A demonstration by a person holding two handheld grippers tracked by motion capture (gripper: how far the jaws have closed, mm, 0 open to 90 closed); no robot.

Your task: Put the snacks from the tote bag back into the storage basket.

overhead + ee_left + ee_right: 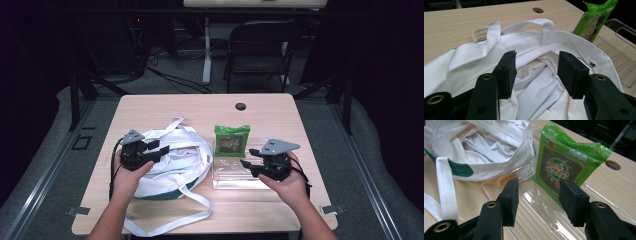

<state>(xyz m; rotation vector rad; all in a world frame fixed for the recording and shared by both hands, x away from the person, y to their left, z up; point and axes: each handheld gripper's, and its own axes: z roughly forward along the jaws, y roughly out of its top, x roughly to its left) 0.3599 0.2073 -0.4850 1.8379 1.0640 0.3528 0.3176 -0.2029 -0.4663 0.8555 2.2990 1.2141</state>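
A white cloth tote bag (175, 167) with a green base lies open on the left half of the wooden table (270, 110). My left gripper (159, 149) hovers over its mouth, jaws open, with only crumpled white fabric (536, 82) below them. A green snack packet (231, 141) stands upright at the far end of a clear plastic tray (235, 179) just right of the bag. My right gripper (248, 157) hangs low over the tray (536, 217), open and empty, its jaws aimed at the packet (564, 167) a short way ahead. The bag's rim (499, 170) touches the tray's left edge.
The bag's long white strap (170, 220) trails to the table's front edge. A round cable hole (240, 106) sits near the far edge. A dark chair (260, 47) and a desk leg stand beyond the table. Bare wood lies right of the tray.
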